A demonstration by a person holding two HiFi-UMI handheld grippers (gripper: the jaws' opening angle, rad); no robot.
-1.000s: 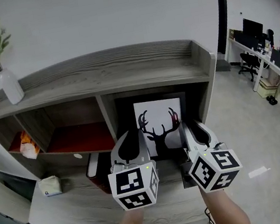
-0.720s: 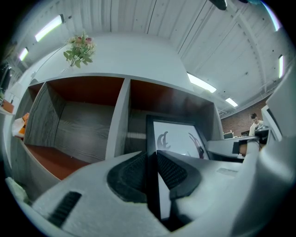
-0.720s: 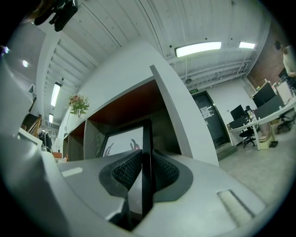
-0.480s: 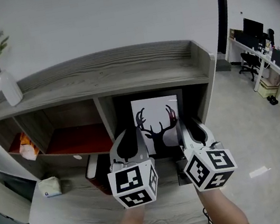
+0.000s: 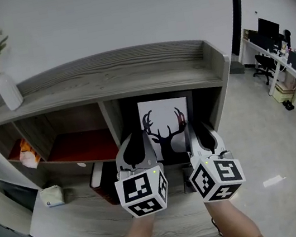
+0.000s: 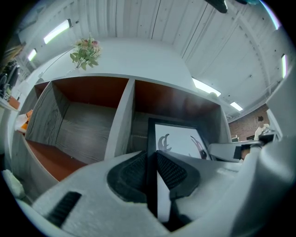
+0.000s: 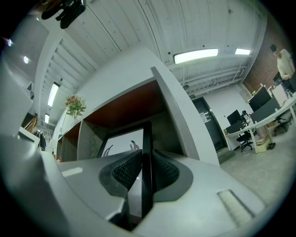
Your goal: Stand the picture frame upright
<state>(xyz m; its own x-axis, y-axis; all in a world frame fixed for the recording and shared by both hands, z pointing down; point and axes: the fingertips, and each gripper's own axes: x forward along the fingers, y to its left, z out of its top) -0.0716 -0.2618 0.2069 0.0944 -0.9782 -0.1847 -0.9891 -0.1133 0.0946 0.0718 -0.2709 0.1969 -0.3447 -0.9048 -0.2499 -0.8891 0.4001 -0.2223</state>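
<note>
A black picture frame (image 5: 165,124) with a deer-antler print on white stands nearly upright in the right-hand cubby of a grey wooden shelf unit (image 5: 112,76). My left gripper (image 5: 137,152) is shut on the frame's left edge (image 6: 151,152), its pads (image 6: 172,172) pressing the thin black rim. On the opposite side my right gripper (image 5: 201,138) is shut on the frame's right edge (image 7: 147,152). The print (image 6: 178,141) shows beyond the left jaws and again, as the print (image 7: 118,141), beyond the right ones. The frame's bottom is hidden behind both grippers.
A white vase with flowers (image 5: 1,73) stands on the shelf top at the left. The left cubbies hold an orange and white packet (image 5: 28,156). A small tissue pack (image 5: 51,196) lies on the desk (image 5: 87,222) below. Office desks and chairs (image 5: 284,71) stand at the right.
The frame has tipped up a little toward vertical and sits slightly higher in the cubby. Both grippers shifted slightly with it, still holding its edges.
</note>
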